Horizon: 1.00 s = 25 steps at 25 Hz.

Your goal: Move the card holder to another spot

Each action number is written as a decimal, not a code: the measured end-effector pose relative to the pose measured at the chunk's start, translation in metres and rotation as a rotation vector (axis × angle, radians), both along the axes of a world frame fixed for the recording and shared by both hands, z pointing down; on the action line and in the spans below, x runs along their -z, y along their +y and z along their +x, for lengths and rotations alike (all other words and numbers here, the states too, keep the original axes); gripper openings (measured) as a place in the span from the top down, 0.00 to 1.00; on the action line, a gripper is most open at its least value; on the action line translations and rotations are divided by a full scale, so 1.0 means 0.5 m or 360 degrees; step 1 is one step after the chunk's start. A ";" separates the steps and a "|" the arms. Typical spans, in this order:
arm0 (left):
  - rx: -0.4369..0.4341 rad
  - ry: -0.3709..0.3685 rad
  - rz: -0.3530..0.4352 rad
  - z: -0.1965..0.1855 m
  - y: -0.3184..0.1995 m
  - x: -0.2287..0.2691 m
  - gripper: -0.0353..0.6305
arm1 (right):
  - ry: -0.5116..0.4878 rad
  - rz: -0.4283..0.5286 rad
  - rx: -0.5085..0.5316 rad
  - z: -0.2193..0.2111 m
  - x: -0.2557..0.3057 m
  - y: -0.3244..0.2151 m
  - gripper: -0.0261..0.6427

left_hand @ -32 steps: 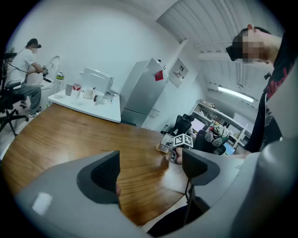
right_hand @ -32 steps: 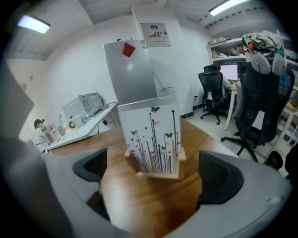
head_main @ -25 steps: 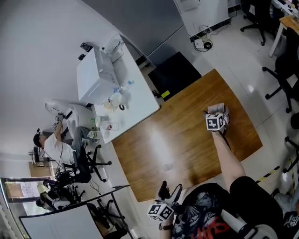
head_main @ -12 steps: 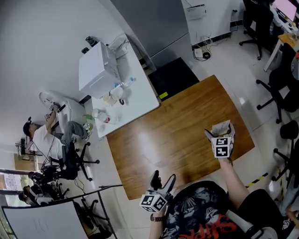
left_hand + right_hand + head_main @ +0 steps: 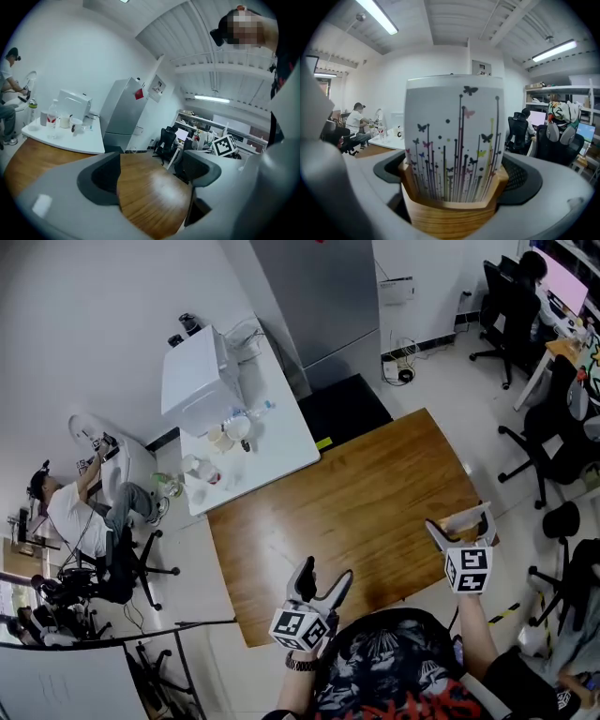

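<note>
right claw (image 5: 462, 526): clamped on the card holder (image 5: 450, 211) by its wooden base, card upright for a steady carry, over the counter's (image 5: 347, 512) near-right edge | left claw (image 5: 320, 579): spread, empty, idle at the near edge | step: likely mid-transfer

Left tool (image 5: 322, 576): two grey fingers (image 5: 303, 576) with dark inner faces are noted. A white cube (image 5: 302, 627) printed with black square markers is carried behind them. Right tool (image 5: 461, 523): built alike, with its own marker cube (image 5: 468, 569). In the gripper views, smooth light-grey shells (image 5: 51, 206) are shown, lined with dark grey pads (image 5: 101, 176). A fine mesh texture is seen on one right pad (image 5: 520, 174). A black short-sleeved shirt (image 5: 394, 667) with pale and red print is worn. A dark band (image 5: 300, 664) is worn at the left wrist.
</note>
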State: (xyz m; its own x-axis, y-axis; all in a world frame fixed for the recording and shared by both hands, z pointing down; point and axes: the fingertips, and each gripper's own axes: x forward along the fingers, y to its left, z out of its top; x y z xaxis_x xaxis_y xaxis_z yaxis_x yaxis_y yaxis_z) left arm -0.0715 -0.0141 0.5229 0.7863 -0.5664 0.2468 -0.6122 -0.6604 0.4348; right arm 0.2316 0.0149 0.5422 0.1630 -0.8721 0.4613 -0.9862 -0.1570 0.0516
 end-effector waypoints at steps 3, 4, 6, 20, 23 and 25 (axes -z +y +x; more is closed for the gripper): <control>-0.0014 0.0013 0.0033 -0.001 -0.009 0.007 0.31 | 0.0030 0.0040 -0.0026 0.005 0.024 0.007 0.09; -0.0003 0.0004 0.0042 -0.005 -0.013 0.004 0.31 | 0.0026 0.0045 -0.0033 0.004 0.028 0.008 0.09; 0.0026 -0.0005 0.0049 -0.017 -0.016 -0.001 0.31 | 0.0016 0.0045 -0.0036 -0.004 0.032 0.009 0.09; 0.0162 0.0070 -0.0055 -0.108 0.017 -0.034 0.31 | -0.0024 0.0049 0.0211 -0.129 0.046 -0.068 0.09; 0.0233 0.0059 -0.0079 -0.159 0.028 -0.046 0.31 | -0.0055 0.0044 0.0312 -0.198 0.034 -0.101 0.09; 0.0283 0.0079 -0.0097 -0.202 0.040 -0.054 0.31 | -0.0090 0.0048 0.0401 -0.269 0.026 -0.124 0.09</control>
